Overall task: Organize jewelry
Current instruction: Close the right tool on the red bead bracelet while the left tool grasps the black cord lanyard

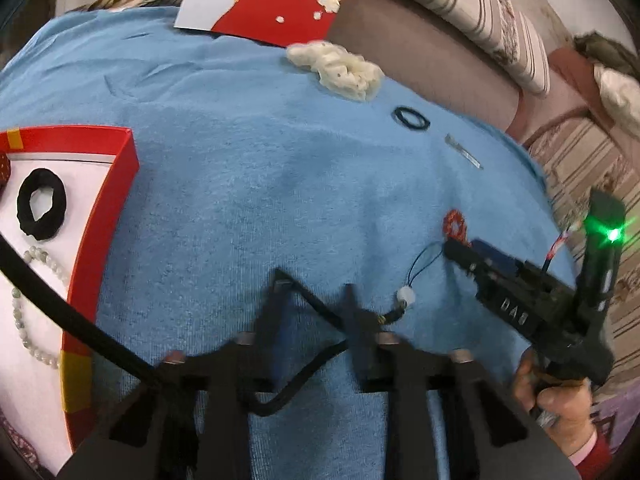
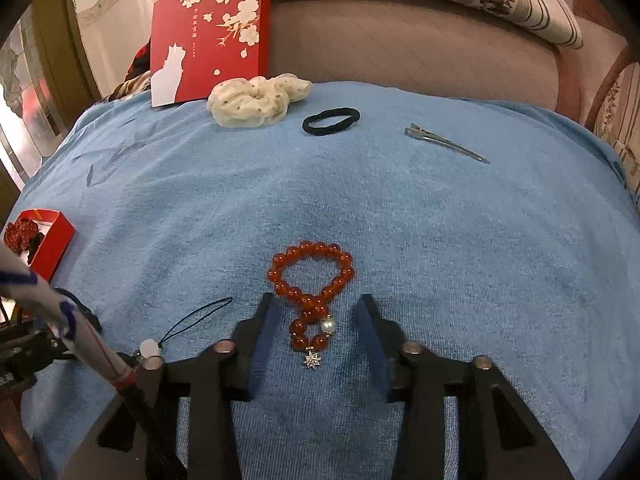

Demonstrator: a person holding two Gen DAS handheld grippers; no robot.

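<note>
Squarely between the wide-open right gripper (image 2: 318, 312) fingers (nothing held): the red bead bracelet (image 2: 310, 280).

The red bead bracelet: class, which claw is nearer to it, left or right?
Right. The right claw stands open around the red bead bracelet's tail; the left claw sits further off, beside the phone charm.

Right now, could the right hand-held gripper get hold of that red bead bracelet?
Probably yes. The right hand-held gripper is open, its fingers either side of the red bead bracelet, which lies flat on the blue towel with nothing over it. The phone charm sits clear to the left.
</note>
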